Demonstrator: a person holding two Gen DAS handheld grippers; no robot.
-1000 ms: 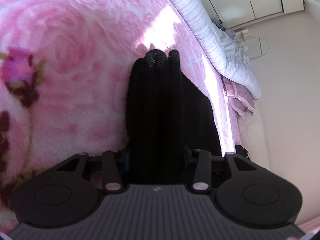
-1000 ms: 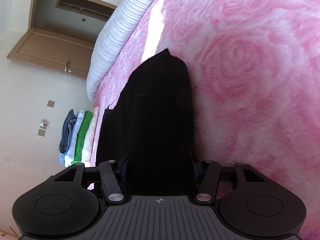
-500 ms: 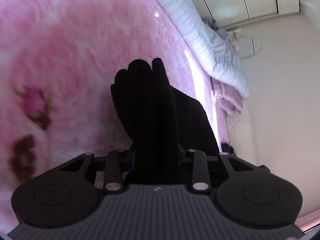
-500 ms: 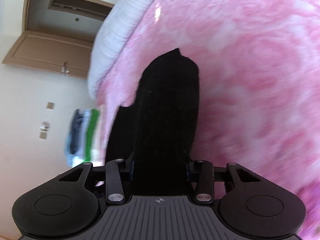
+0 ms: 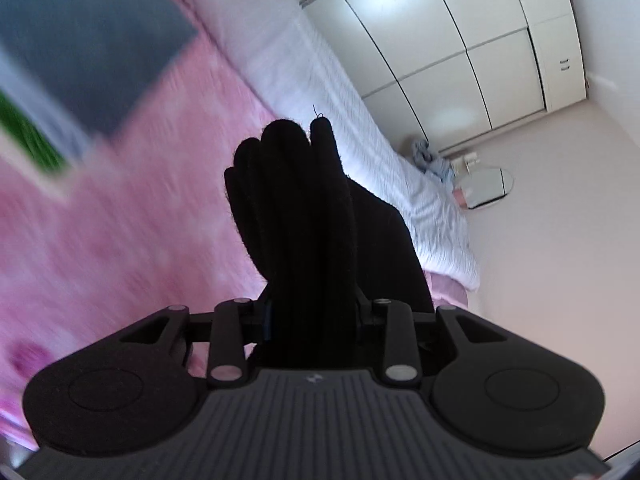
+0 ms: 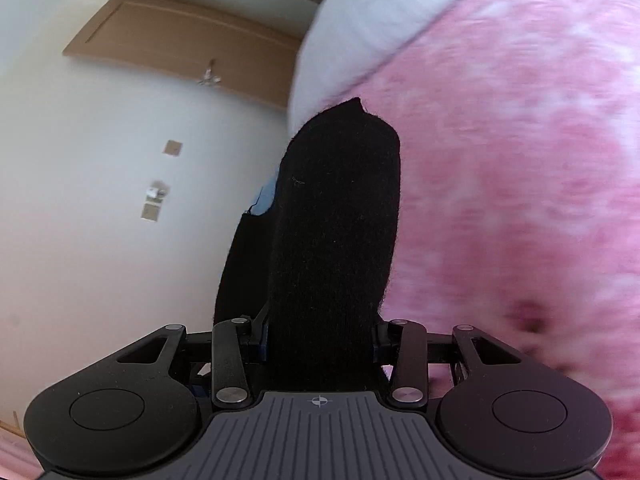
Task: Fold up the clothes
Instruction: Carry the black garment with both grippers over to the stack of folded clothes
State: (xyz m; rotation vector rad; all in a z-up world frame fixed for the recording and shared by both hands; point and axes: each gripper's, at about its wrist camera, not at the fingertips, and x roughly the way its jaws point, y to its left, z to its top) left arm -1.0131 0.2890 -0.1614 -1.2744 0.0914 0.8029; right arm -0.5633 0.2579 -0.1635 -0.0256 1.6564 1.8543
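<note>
A black knitted garment [image 5: 304, 220] is bunched in folds between the fingers of my left gripper [image 5: 296, 160], which is shut on it; the cloth hides the fingers. More of the garment hangs off to the right behind it. In the right wrist view the same black garment [image 6: 336, 220] fills the jaws of my right gripper [image 6: 340, 152], also shut on it, with a flap hanging down to the left. Both grippers hold it up above the pink rose-patterned blanket [image 5: 120, 220]. A blurred stack of folded clothes [image 5: 80, 60], grey-blue, white and green, lies at the upper left.
A white striped duvet [image 5: 340, 112] runs along the blanket's far edge. Beyond it are white wardrobe doors [image 5: 460, 48] and a pale floor with small items [image 5: 480, 184]. The right wrist view shows a pale wall and a wooden door [image 6: 180, 36], plus the pink blanket [image 6: 520, 160].
Both grippers have risen off the blanket with the black garment and swung. The left view now takes in the folded stack and wardrobe; the right view shows more wall and door.
</note>
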